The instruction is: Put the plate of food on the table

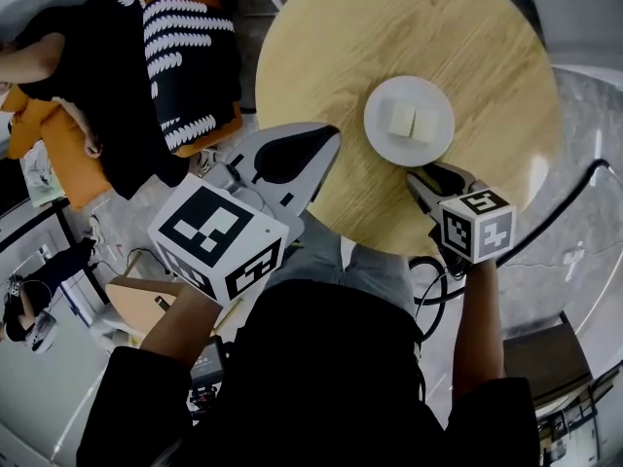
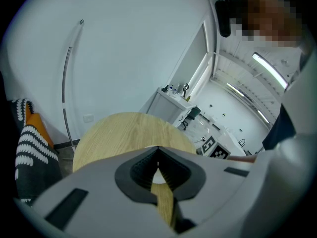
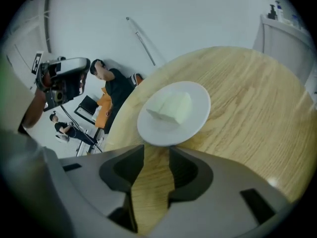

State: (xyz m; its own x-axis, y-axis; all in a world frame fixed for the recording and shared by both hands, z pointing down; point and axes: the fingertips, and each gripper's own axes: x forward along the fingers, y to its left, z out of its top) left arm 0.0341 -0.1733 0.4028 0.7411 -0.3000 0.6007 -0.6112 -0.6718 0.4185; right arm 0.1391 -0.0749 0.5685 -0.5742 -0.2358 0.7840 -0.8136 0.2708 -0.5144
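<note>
A white plate (image 1: pixel 383 142) with two pale food blocks (image 1: pixel 413 122) rests flat on the round wooden table (image 1: pixel 321 56), right of its middle. My right gripper (image 1: pixel 438 178) sits just behind the plate at the near table edge. In the right gripper view its jaws (image 3: pixel 156 150) stand open over bare wood, with the plate (image 3: pixel 158 130) and food (image 3: pixel 173 107) just beyond the tips and untouched. My left gripper (image 1: pixel 326 139) hovers at the table's near left edge. In the left gripper view its tips (image 2: pixel 158 150) meet, with nothing held.
A chair draped in black-and-white striped and orange cloth (image 1: pixel 185 56) stands left of the table. A cardboard box (image 1: pixel 146 300) and cables lie on the floor at the near left. A cabinet with bottles (image 2: pixel 173 90) is beyond the table.
</note>
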